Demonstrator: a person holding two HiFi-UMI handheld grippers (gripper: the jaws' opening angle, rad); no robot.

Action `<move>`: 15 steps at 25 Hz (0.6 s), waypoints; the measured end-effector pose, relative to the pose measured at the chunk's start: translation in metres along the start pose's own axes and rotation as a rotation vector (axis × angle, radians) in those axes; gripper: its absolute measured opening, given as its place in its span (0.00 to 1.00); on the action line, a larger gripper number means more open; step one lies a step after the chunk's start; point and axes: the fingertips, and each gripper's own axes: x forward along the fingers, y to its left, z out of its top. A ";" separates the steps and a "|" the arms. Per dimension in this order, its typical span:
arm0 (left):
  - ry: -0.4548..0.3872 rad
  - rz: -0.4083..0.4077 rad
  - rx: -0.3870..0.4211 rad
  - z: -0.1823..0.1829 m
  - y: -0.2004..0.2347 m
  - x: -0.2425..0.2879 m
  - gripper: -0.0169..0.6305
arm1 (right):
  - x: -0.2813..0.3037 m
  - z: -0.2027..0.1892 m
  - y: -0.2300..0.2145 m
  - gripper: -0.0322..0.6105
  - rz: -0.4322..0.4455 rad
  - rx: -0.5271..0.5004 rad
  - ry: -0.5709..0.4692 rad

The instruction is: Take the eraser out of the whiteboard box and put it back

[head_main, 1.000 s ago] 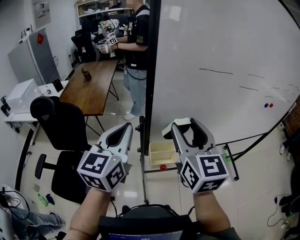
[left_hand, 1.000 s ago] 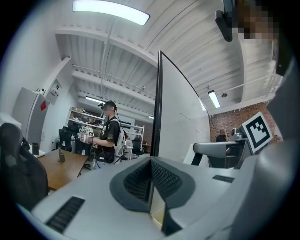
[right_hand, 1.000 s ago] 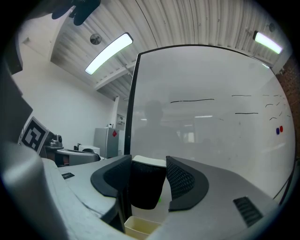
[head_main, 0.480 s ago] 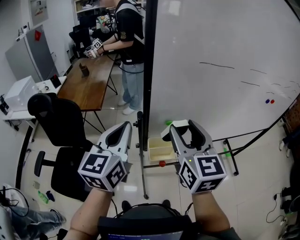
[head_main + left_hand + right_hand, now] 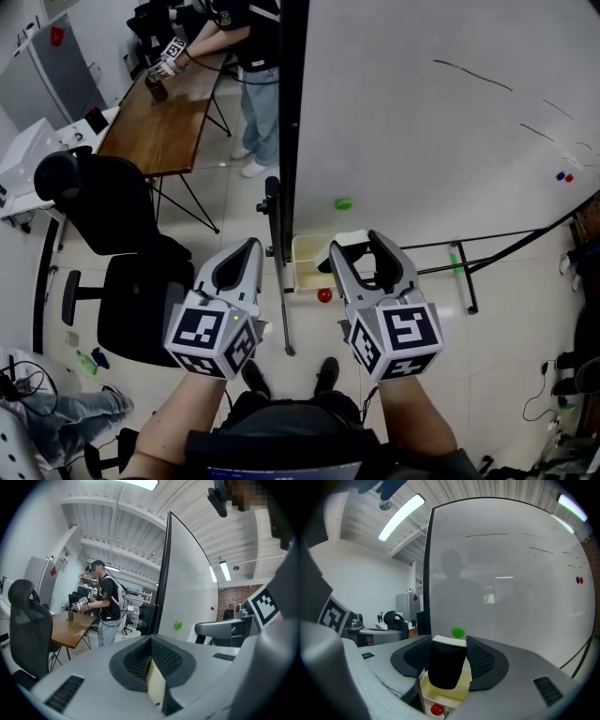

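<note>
Black felt eraser (image 5: pixel 446 667) pinched in my right gripper (image 5: pixel 358 247). Keep it level, centre over the cream plastic box (image 5: pixel 307 267), ease down. Left gripper (image 5: pixel 249 247) fingers pressed together.

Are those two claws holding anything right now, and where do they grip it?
The right gripper clamps the eraser by its two opposite sides, across the black body. The left gripper holds nothing.

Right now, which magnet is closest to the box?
The lone red magnet, right by the cream box. The green magnet sits higher on the whiteboard; the red-and-blue pair is far right.
</note>
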 end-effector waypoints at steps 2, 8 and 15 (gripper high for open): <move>0.029 0.014 -0.015 -0.018 0.001 0.001 0.07 | 0.002 -0.016 0.002 0.46 0.000 -0.016 0.028; 0.086 0.014 -0.029 -0.056 0.005 0.006 0.07 | 0.009 -0.050 0.003 0.46 -0.001 -0.031 0.059; 0.126 0.008 -0.053 -0.092 0.005 0.008 0.07 | 0.018 -0.099 0.002 0.46 -0.009 -0.039 0.128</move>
